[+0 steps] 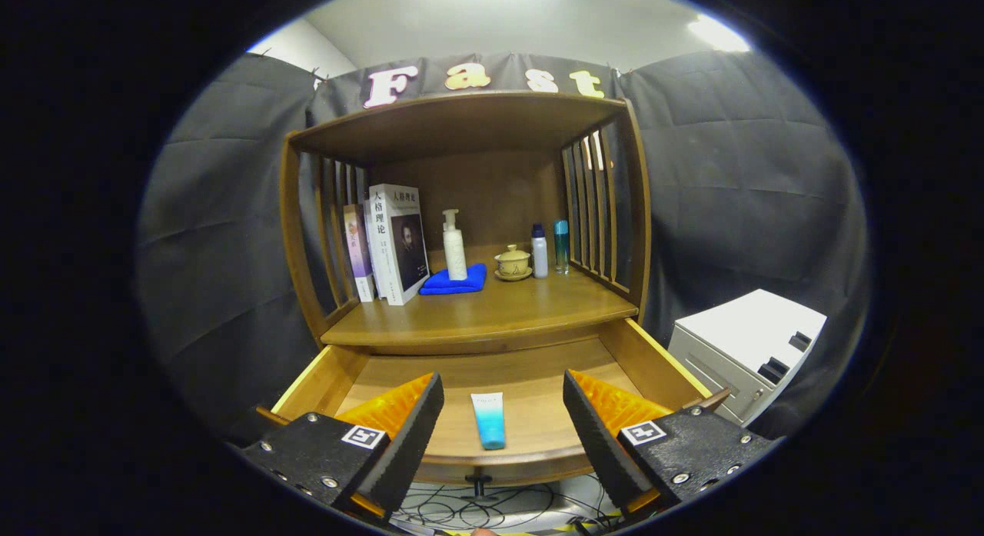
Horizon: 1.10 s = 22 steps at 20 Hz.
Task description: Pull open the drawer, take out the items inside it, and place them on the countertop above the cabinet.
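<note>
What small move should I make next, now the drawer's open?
Probably lower the gripper straight down over the tube. The drawer is pulled out, and the tube lies flat on its floor between the open fingers, which do not seem to touch it. Once they flank it, close on it, then lift it to the countertop.
</note>
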Tool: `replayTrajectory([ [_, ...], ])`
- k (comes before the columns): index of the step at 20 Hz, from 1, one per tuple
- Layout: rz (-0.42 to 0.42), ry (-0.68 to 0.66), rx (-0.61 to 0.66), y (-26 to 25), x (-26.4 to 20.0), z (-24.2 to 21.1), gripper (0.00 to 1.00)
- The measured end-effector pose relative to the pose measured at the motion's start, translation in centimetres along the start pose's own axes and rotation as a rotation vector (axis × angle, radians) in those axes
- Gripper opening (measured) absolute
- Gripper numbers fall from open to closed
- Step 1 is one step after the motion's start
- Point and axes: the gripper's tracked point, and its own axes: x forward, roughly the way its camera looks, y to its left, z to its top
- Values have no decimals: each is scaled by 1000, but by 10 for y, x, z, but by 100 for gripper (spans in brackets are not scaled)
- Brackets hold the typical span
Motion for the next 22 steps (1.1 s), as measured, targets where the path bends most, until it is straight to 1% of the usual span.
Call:
replayTrajectory([
  [2, -43, 73, 7, -8, 22, -3, 96],
  [4, -102, 180, -43, -20, 41, -15, 96],
  [6, -110, 284, -72, -19, 59, -29, 96],
  [7, -120, 318, -65, -17, 70, -32, 96],
  [8, -110, 348, -51, -10, 81, -34, 96],
  [10, -102, 455, -46, 1, 93, -53, 96],
  [14, -112, 677, -132, 5, 112, -101, 96],
  [16, -93, 761, -134, 12, 115, -125, 97],
  [20, -69, 864, -101, 20, 125, -162, 94],
  [22, -78, 887, -106, 18, 127, -168, 89],
])
